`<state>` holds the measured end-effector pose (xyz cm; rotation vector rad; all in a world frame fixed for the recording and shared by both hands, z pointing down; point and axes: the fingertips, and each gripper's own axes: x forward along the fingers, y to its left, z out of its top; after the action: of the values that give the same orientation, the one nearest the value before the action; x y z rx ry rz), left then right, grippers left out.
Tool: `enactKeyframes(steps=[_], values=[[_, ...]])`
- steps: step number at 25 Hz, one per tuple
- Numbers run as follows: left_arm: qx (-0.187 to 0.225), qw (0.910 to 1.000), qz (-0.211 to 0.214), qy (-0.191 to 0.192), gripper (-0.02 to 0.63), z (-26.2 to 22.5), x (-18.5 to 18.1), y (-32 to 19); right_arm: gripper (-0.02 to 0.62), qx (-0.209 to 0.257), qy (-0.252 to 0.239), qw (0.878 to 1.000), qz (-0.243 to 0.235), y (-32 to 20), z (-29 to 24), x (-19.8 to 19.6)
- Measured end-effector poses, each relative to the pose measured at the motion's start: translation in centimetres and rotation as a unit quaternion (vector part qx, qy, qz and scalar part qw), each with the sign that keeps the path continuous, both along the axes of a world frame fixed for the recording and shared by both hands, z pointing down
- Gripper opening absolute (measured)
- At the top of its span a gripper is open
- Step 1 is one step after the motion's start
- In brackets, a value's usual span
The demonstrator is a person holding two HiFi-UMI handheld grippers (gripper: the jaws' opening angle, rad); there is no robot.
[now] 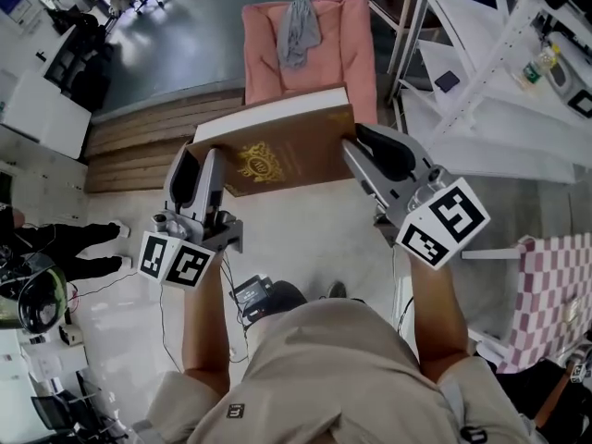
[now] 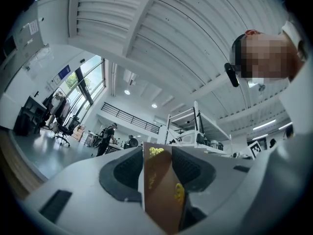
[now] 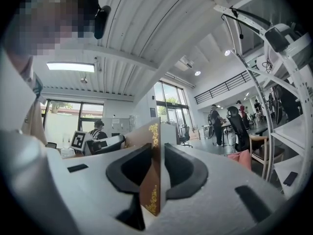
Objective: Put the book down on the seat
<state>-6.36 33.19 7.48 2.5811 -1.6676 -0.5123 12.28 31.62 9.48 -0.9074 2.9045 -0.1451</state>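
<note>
A thick brown book (image 1: 277, 155) with a gold crest and white page edges is held in the air in front of me, cover up. My left gripper (image 1: 197, 181) is shut on its left end and my right gripper (image 1: 363, 151) is shut on its right end. In the left gripper view the brown book (image 2: 164, 190) stands edge-on between the dark pads (image 2: 128, 173). The right gripper view shows the book (image 3: 152, 168) clamped the same way. Beyond the book stands the pink seat (image 1: 347, 54), with a grey cloth (image 1: 298, 30) draped over its middle.
A raised wooden step (image 1: 153, 141) runs left of the seat. White metal shelving (image 1: 504, 72) stands at the right. A pink checked cloth (image 1: 550, 299) hangs at lower right. A person in dark clothes (image 1: 65, 243) is at the left. Cables and a small device (image 1: 252, 294) lie on the floor.
</note>
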Motion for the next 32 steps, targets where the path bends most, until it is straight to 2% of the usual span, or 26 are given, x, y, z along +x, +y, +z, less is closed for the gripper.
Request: enactKeyframes(steps=[5,12,16,23,32], values=[[0.006,0.9996,0.027,0.005,0.166,-0.1,0.5,-3.8,0.071,0.001,0.007,1.0,0.026,-2.5,0.0,0.6],[0.006,0.9955,0.092,0.019,0.166,1.5,0.5,-12.2,0.071,0.0,0.02,0.996,0.092,-8.6,1.0,0.6],[0.014,0.9923,0.121,0.026,0.166,1.0,-2.0,-17.8,0.071,-0.001,0.028,0.992,0.12,-13.0,0.8,-2.1],[0.013,0.9892,0.143,0.029,0.166,0.1,-6.7,-26.3,0.072,-0.011,0.038,0.989,0.142,-20.7,0.2,-6.9],[0.003,0.986,0.162,0.038,0.166,1.1,-11.2,-35.6,0.072,-0.02,0.05,0.985,0.162,-29.5,0.9,-11.5]])
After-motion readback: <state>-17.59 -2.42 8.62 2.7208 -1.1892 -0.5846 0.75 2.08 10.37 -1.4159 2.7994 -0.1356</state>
